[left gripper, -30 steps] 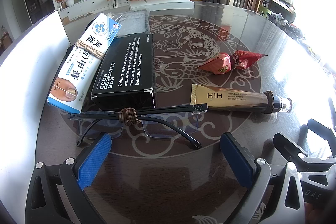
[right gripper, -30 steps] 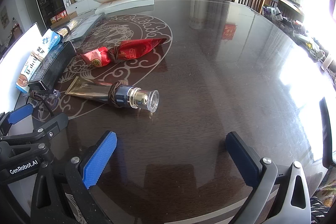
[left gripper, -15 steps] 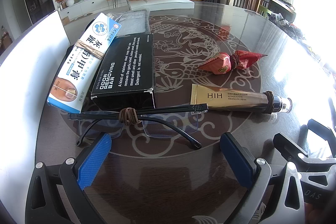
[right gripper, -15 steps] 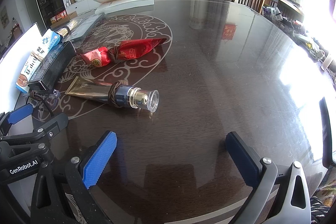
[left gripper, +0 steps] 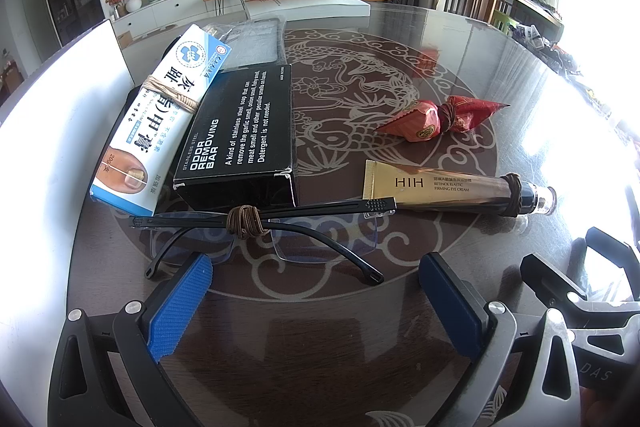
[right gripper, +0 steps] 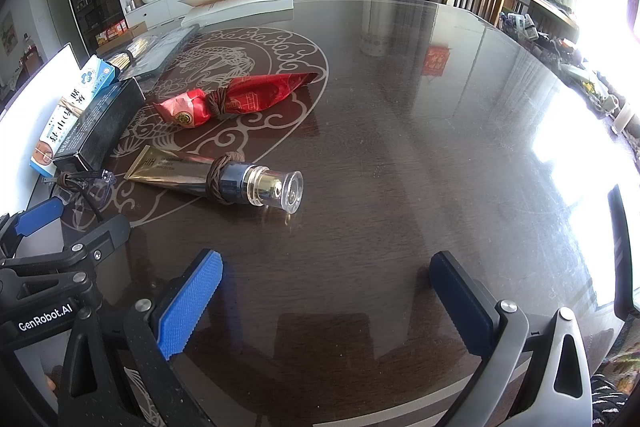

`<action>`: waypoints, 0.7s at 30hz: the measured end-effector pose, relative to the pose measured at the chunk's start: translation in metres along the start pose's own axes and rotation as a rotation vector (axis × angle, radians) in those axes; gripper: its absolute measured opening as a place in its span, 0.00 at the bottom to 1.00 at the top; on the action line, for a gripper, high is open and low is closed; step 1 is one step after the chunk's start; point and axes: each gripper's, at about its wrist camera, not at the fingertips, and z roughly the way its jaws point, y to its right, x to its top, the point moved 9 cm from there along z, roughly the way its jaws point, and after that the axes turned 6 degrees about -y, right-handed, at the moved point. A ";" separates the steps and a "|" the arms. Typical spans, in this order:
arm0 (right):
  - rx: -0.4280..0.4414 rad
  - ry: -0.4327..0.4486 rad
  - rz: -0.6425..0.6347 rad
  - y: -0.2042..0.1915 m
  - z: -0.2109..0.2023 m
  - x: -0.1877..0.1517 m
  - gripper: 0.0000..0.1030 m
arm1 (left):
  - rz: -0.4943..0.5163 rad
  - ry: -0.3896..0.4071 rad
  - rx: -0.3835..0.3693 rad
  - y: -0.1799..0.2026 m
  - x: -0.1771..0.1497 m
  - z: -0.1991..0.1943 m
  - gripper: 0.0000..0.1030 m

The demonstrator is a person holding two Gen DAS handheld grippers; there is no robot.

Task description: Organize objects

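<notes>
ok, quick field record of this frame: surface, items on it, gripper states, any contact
surface: dark round table with pale fish inlay
items: glasses, black box, white-blue carton, gold tube, red wrapped candy
ties: brown cord around glasses, carton, tube and candy
layout: carton leans on black box; glasses nearest left gripper; tube nearest right gripper
left gripper: open, empty
right gripper: open, empty
contact: none

right gripper [right gripper: 326, 301] agape, eye cream tube [right gripper: 208, 177] ahead
</notes>
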 end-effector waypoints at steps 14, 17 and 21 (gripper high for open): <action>0.000 0.001 0.001 0.000 0.000 0.000 1.00 | -0.004 -0.064 -0.001 0.000 -0.025 -0.012 1.00; 0.000 0.001 0.001 0.000 -0.001 0.000 1.00 | 0.037 -0.096 -0.020 0.006 -0.041 -0.020 1.00; 0.000 0.001 0.001 0.000 0.000 0.000 1.00 | 0.048 -0.160 -0.022 0.003 -0.055 -0.026 1.00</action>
